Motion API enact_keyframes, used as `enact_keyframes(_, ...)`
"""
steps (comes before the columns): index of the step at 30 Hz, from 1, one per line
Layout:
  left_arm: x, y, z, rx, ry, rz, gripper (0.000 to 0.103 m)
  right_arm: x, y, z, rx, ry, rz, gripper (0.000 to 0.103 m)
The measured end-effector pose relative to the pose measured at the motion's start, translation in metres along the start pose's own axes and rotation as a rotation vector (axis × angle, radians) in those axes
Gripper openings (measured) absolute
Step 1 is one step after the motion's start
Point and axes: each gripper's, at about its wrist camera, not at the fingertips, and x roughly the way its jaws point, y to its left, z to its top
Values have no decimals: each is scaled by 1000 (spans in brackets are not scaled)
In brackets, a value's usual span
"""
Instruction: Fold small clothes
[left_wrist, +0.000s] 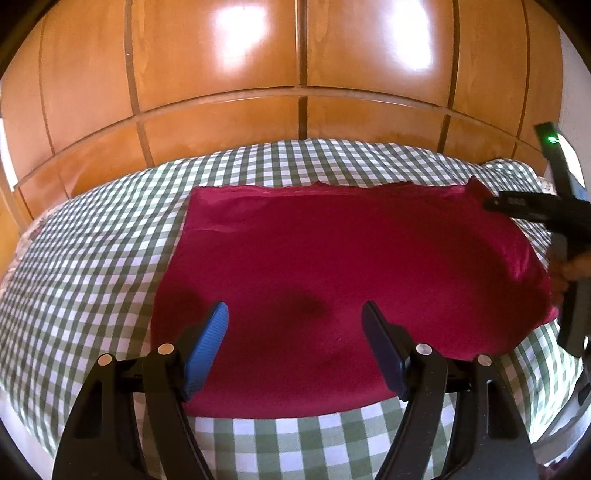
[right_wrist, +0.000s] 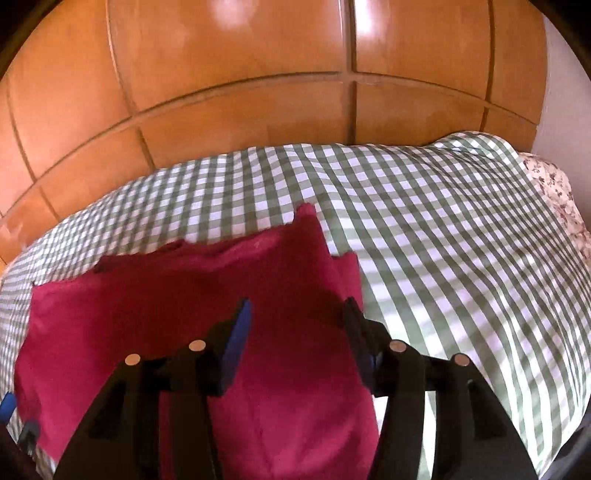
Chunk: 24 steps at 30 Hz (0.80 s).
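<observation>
At the bottom of both wrist views the left tongs and right tongs gape, gripping nothing, above the red garment. It lies flat on the checked bed, long axis left-right; the right tongs look nearer its right edge.

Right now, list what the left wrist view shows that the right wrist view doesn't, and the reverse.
Only the left wrist view: the right gripper seen from outside at the red garment's far right corner, a hand behind it, and a green indicator light.

Only the right wrist view: a floral fabric at the bed's right edge, and the garment's raised corner.

Both: the red garment, the green checked cover, the wooden wardrobe, and open jaws over the cloth with nothing between them.
</observation>
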Motion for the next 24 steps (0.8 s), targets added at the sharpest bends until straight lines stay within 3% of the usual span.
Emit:
enact_keyframes(5,10,-9,3,24,8,-9,74,38,-11,-1,15,60,-43,54)
enact_keyframes(12,31,-11,-2,29,62,-7,74,49,-31,-8,109,66,31,60)
enact_keyframes(20,21,-14,-3,36,37,-4,74,25,-34,-8,133,47,57,65)
enact_keyframes(22,20,-14,-3,39,39,-4,74,10,-35,-13,119,23,53,66)
enact_keyframes(24,17,-11,-3,30,36,4,80,-14,-34,-19,89,-36,39,66)
